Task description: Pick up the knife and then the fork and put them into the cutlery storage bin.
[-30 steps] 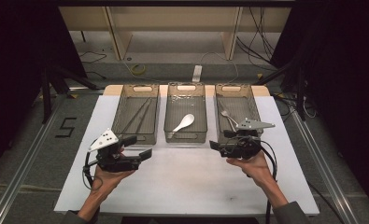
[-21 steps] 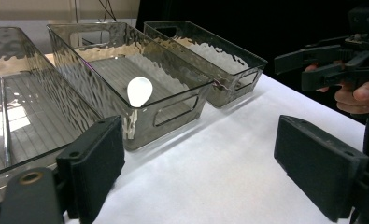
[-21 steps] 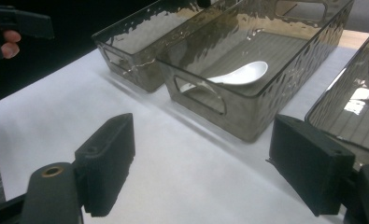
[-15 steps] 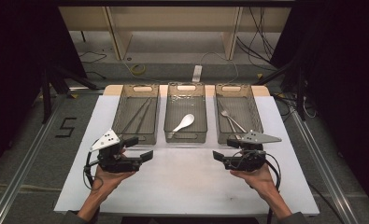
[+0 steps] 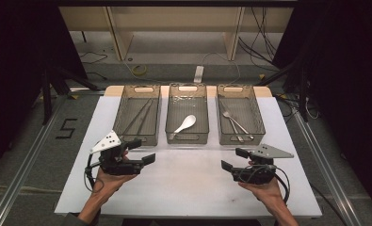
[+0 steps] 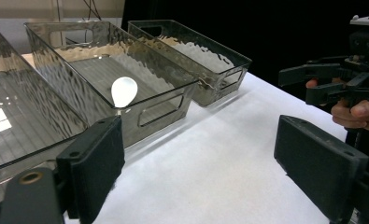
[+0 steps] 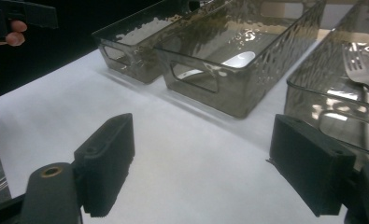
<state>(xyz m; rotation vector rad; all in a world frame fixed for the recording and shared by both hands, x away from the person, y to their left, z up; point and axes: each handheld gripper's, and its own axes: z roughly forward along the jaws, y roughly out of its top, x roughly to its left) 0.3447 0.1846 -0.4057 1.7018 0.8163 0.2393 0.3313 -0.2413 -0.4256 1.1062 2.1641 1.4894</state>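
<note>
White table top (image 5: 188,188) under dark surroundings, three smoked clear bins in a row at the far side. Left bin (image 5: 137,114) holds chopsticks (image 5: 139,115), middle bin (image 5: 187,113) a white spoon (image 5: 185,124), right bin (image 5: 240,114) forks (image 5: 234,122).

Left gripper (image 5: 146,151) and right gripper (image 5: 231,159) both hover over bare table near the bins, jaws spread wide, holding nothing, pointing inward at each other.

Nearest graspable item looks like the spoon, lying flat on the middle bin's floor, bowl toward the near-left. Likely ceramic or melamine: light, rigid, glossy, so slippery against the pads, and chip-prone if ceramic. I'd pinch across the handle close to the bowl, coming in from above; bin walls leave little room for a side approach. Forks are thin steel lying flat, harder to get under.

Versus half a second ago: right gripper has shifted slightly nearer and toward the right; a second ago it sat up at the right bin's near edge. Left gripper barely changed. Bin contents unchanged.
</note>
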